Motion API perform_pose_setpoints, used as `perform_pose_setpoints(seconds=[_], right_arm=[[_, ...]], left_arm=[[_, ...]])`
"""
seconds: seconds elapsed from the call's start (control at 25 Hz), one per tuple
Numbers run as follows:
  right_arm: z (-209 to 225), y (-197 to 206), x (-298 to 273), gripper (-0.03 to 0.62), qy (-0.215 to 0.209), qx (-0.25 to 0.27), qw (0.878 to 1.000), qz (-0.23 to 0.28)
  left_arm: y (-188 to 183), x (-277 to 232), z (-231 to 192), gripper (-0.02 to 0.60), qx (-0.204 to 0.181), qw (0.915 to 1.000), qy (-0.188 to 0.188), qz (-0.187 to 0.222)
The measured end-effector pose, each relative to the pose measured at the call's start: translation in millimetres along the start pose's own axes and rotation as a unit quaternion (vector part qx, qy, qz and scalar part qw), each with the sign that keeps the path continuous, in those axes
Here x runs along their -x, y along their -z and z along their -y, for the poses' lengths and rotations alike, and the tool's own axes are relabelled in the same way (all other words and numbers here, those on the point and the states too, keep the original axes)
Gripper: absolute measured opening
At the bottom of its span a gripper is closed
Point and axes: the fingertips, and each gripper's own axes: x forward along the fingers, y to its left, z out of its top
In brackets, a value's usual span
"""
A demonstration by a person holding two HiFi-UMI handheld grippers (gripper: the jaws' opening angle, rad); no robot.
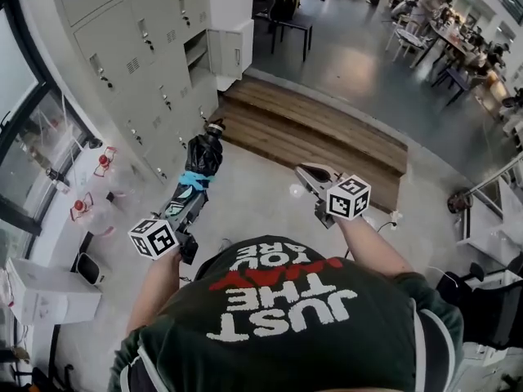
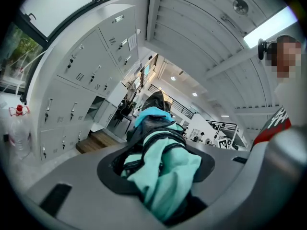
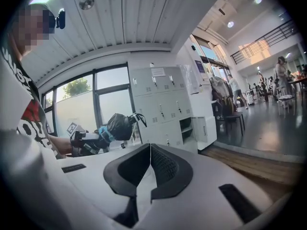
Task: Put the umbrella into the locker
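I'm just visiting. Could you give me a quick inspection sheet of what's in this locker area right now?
Surface: pale floor, wooden step beyond.
Job's things: folded black-and-teal umbrella; grey lockers, one compartment open.
Clutter: jugs with red caps by the window.
Grippers: left gripper clamped on the umbrella; right gripper shut, empty.
Cables: nothing seen.
Surroundings: tables and seated people far off.

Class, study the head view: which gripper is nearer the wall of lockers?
Left. The left gripper, shut on the umbrella, is close beside the lockers. The right gripper, shut and empty, is farther from them, on the person's other side.
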Motion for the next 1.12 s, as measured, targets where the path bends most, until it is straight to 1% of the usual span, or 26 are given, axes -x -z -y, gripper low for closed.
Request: perform_pose_setpoints(seconds=[0.12, 0.28, 0.44, 0.56, 0.72, 0.88, 1.12], right_arm=[[8, -19, -59, 0.035, 0.008, -0.002, 1.000, 0.004], [20, -56, -130, 0.035, 0.021, 0.000, 1.000, 0.018], [31, -76, -183, 0.035, 0.032, 0.000, 0.999, 0.018], [42, -78, -211, 0.035, 0.041, -0.007, 0.999, 0.009], [57, -81, -241, 0.035, 0.046, -0.014, 0.999, 0.001], [74, -84, -260, 0.035, 0.049, -0.019, 0.999, -0.004], [109, -92, -289, 0.035, 0.038, -0.026, 0.999, -0.004]], left_arm=[[-41, -22, -49, 0.224, -0.007, 0.9998, 0.016, -0.010], [-99, -48, -105, 0.224, -0.021, 0.9989, 0.035, -0.022], [-139, -68, -149, 0.224, -0.022, 0.9983, 0.048, -0.025], [-152, -79, -174, 0.224, -0.015, 0.9980, 0.055, -0.028], [-162, -92, -203, 0.224, -0.011, 0.9977, 0.054, -0.039], [-168, -104, -222, 0.224, -0.002, 0.9977, 0.052, -0.043], [-179, -131, -244, 0.224, 0.004, 0.9983, 0.039, -0.044]])
